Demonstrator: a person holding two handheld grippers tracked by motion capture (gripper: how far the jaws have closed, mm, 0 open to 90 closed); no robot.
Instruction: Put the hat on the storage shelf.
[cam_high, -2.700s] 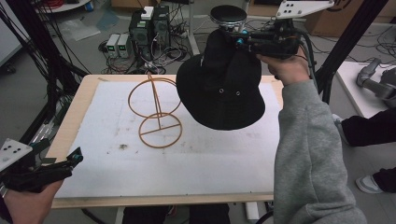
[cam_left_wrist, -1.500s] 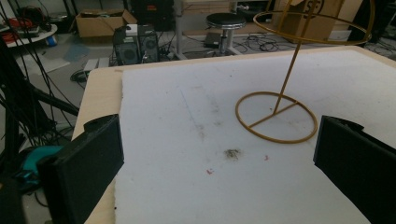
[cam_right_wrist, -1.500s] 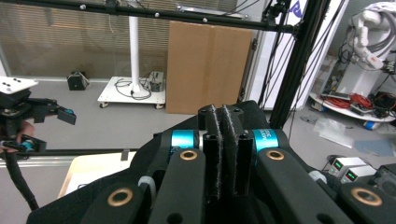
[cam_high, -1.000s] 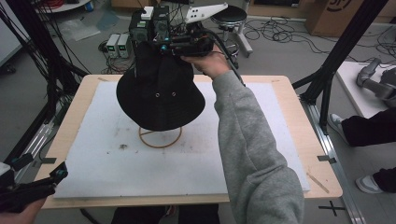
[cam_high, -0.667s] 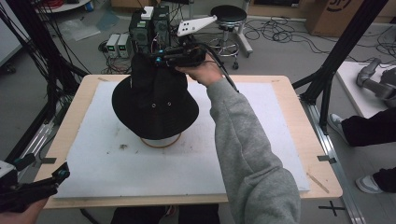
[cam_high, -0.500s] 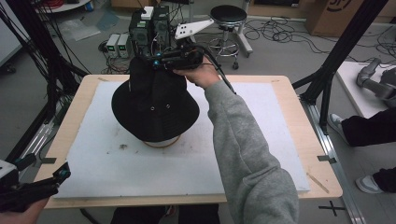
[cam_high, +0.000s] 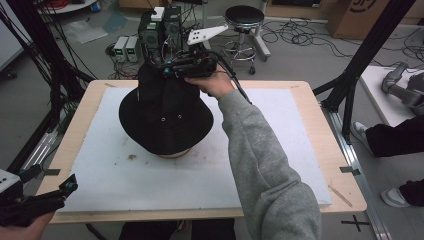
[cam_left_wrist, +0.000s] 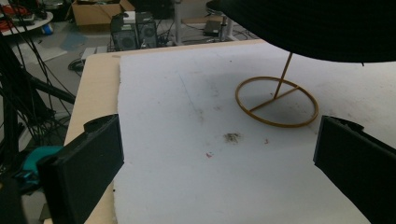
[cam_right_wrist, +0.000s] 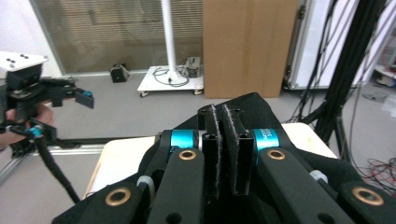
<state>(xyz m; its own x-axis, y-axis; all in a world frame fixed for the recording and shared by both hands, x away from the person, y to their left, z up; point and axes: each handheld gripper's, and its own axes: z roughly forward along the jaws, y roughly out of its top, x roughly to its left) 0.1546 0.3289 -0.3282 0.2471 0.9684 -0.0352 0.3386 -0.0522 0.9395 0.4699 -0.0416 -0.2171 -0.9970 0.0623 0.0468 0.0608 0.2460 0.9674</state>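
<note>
Workshop floor with cables, a stool and power boxes beyond the far edge of a wooden table, its top covered by a white foam sheet. Item one: black bucket hat, soft cloth with a floppy brim and small eyelets, draped over a thin gold wire stand left of the sheet's centre and toward the far edge; the stand's ring base rests on the sheet, the hat hanging above it in the left gripper view. Judged light, limp and non-fragile; it will sag from any single hold, so the crown top or a fold of brim is the sensible place to pinch. Item two: right gripper, held over the hat's far side, jaws together on a fold of black cloth at the crown. Item three: left gripper, at the near left corner of the table, jaws wide apart, holding nothing.
</note>
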